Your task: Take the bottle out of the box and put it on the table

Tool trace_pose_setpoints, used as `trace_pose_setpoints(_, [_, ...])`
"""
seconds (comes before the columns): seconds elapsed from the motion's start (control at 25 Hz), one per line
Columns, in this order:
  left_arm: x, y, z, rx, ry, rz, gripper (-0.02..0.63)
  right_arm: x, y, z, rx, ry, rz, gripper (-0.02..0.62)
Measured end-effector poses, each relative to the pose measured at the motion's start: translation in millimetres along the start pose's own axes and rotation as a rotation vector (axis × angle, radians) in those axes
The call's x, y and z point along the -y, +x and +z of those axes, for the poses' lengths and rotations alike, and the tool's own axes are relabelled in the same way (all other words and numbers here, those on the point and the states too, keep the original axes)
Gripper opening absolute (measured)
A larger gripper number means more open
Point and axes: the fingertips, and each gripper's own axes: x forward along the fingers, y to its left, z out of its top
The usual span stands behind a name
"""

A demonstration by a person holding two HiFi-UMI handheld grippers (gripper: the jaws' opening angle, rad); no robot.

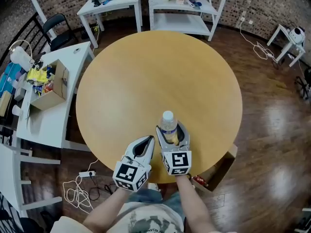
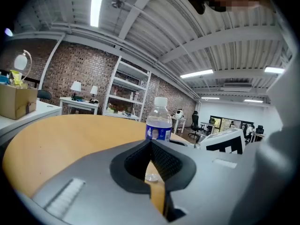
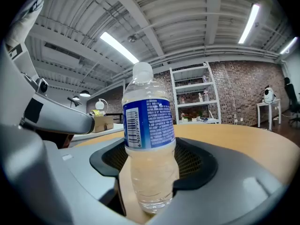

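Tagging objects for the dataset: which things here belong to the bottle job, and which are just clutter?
Job: bottle; right gripper, shut on it; round table; floor box by the table edge.
Idle or clutter: left gripper, shut and empty; cardboard box on the white desk; white shelf.

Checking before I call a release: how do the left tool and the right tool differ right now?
The right tool is closed around the upright bottle; the left tool is shut with nothing between its jaws. The right tool reaches farther over the table; the left tool sits beside it, nearer the table's edge. Both are low at the near edge and point roughly away from the person.
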Motion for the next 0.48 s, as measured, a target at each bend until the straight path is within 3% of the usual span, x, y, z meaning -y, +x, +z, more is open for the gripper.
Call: trace_pose_setpoints(0.48, [21.1,-0.9,-4.7,0.002,-0.003,-0.032,0.0,3.6,-16.2,12.2,-0.002,-0.081,-0.014,0.318])
